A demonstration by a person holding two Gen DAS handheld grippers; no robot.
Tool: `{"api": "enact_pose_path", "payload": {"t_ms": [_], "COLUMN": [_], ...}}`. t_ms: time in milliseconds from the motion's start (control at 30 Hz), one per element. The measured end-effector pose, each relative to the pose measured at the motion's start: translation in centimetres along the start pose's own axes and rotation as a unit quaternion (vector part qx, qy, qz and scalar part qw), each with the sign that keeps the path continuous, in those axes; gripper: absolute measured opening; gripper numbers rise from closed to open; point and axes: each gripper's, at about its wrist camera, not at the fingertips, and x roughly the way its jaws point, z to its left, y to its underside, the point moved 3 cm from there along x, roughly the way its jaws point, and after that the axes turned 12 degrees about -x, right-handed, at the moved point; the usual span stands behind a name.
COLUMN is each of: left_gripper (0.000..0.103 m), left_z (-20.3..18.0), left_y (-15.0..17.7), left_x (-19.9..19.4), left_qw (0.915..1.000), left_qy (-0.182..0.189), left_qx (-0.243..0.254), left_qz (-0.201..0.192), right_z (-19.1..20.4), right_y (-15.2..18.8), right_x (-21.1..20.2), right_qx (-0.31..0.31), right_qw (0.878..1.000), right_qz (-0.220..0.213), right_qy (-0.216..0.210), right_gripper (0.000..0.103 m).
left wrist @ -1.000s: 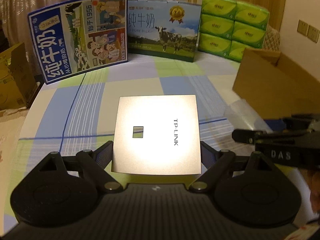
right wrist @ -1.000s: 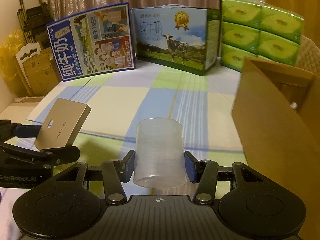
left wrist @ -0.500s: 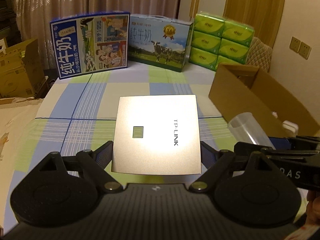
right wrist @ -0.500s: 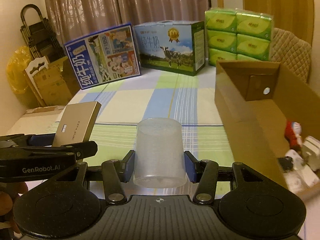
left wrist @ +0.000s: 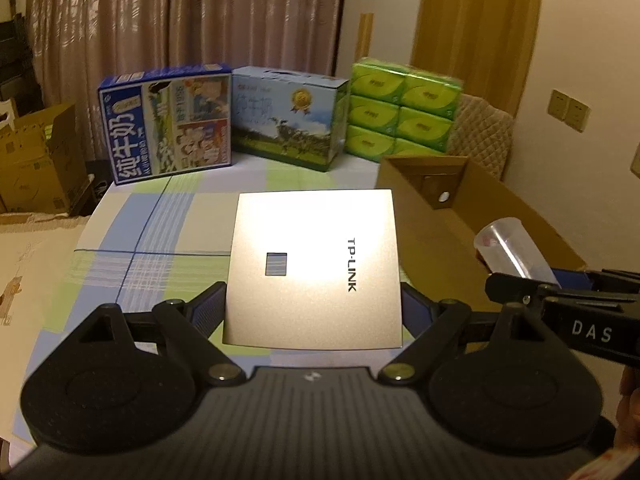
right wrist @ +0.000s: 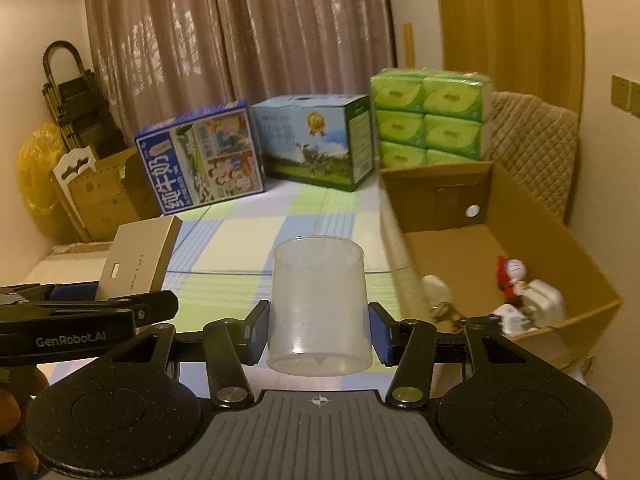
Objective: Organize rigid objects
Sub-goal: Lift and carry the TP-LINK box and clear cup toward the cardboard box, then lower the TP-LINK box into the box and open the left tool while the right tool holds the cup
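Both grippers carry their loads higher, nearer the cardboard box.

The left gripper [left wrist: 312, 308] clamps the silver TP-LINK box [left wrist: 314, 264] wide at centre; the right gripper [right wrist: 318, 330] pinches the clear plastic cup [right wrist: 319, 304] narrowly. The cardboard box [right wrist: 532, 216], now open to view at 3 o'clock, shows small toys [right wrist: 516, 292] inside.

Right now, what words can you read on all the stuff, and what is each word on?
"TP-LINK": silver box held in the left gripper.
"DAS": side of the right gripper.
"GenRobot.AI": side of the left gripper, right wrist view.
"纯牛奶": blue milk carton.
Second milk box, green tissue packs: print too blurred.
Clear cup: no words visible.
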Motion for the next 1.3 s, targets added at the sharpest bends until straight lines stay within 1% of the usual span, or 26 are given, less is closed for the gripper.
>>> {"api": "enact_pose_path", "payload": {"t_ms": [233, 433, 600, 900, 1300], "left_gripper": [0.086, 0.086, 0.086, 0.086, 0.086], "left_z": [-4.5, -7.6, -9.5, -11.6, -14.6], "left_y": [1.0, 1.6, 1.7, 1.4, 0.7], "left_x": [-0.9, -0.6, -0.2, 0.8, 3.5], "left_qw": [0.9995, 0.9982, 0.9970, 0.9954, 0.9925], "left_qy": [0.027, 0.051, 0.064, 0.080, 0.098], "left_qx": [0.017, 0.031, 0.040, 0.048, 0.068], "left_qz": [0.001, 0.010, 0.015, 0.020, 0.026], "right_z": [-3.7, -7.1, -9.5, -12.1, -14.8], "right_y": [0.9, 1.8, 2.4, 2.7, 2.3], "right_x": [-3.3, -5.0, -6.4, -7.0, -5.7], "right_qx": [0.018, 0.038, 0.054, 0.061, 0.057], "right_qw": [0.999, 0.998, 0.995, 0.994, 0.993], "right_qz": [-0.010, -0.009, -0.010, -0.009, -0.005], "right_qy": [0.031, 0.059, 0.078, 0.096, 0.107], "right_gripper": [0.048, 0.048, 0.048, 0.048, 0.048]}}
